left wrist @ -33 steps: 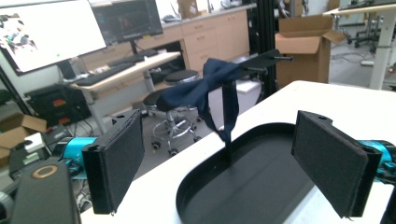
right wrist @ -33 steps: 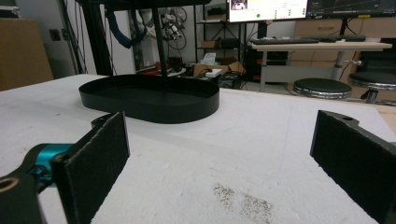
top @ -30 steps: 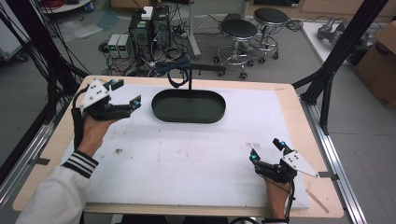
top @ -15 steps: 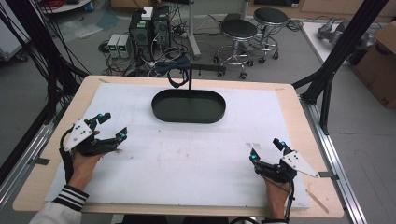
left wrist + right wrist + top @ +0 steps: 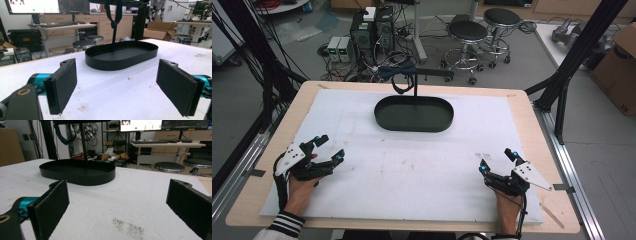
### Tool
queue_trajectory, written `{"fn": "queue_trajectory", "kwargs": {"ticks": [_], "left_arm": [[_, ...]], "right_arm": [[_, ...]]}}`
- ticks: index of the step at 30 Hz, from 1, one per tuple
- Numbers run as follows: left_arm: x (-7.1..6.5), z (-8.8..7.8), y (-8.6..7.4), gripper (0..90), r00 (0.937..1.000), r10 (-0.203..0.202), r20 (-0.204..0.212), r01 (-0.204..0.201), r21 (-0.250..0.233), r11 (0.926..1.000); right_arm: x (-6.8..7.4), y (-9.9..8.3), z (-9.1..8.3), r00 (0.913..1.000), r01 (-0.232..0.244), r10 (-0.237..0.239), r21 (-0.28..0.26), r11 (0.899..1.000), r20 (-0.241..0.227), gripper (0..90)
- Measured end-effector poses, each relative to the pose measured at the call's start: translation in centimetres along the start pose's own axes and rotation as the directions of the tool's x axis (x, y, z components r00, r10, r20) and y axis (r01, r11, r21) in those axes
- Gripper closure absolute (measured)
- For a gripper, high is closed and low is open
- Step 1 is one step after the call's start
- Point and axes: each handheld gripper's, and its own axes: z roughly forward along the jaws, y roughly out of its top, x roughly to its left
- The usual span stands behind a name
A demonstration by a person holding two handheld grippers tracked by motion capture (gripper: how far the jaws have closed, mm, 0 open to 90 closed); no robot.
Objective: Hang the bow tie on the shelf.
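Observation:
A black oval tray [image 5: 414, 114] sits at the far middle of the white table mat [image 5: 412, 165], with a thin black stand [image 5: 416, 85] rising at its back and a dark strap [image 5: 396, 75] hanging from the stand's crossbar. My left gripper [image 5: 330, 148] rests low at the near left, open and holding nothing. My right gripper [image 5: 497, 160] rests at the near right, also open and holding nothing. In the left gripper view the tray [image 5: 122, 55] lies ahead between the jaws. In the right gripper view the tray [image 5: 77, 171] lies ahead to the left.
A wooden table edge [image 5: 532, 107] frames the mat. Black frame posts [image 5: 562, 85] stand at the right corner, and cables hang at the far left. Stools [image 5: 467, 35] and computer cases [image 5: 372, 25] stand on the floor beyond the table. Dirt specks [image 5: 127, 226] mark the mat.
My left gripper has come down and toward the near left edge of the mat, from beside the tray. The right gripper has stayed put.

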Motion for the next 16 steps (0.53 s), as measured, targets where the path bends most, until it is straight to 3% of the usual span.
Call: {"fn": "queue_trajectory", "kwargs": {"ticks": [16], "left_arm": [[-0.12,-0.31,-0.26,17.2,1.0000,0.008,-0.002,-0.008,-0.043,0.9990]], "right_arm": [[0.13,-0.04,-0.08,1.0000,0.003,-0.003,-0.001,1.000,0.001,3.6]]}}
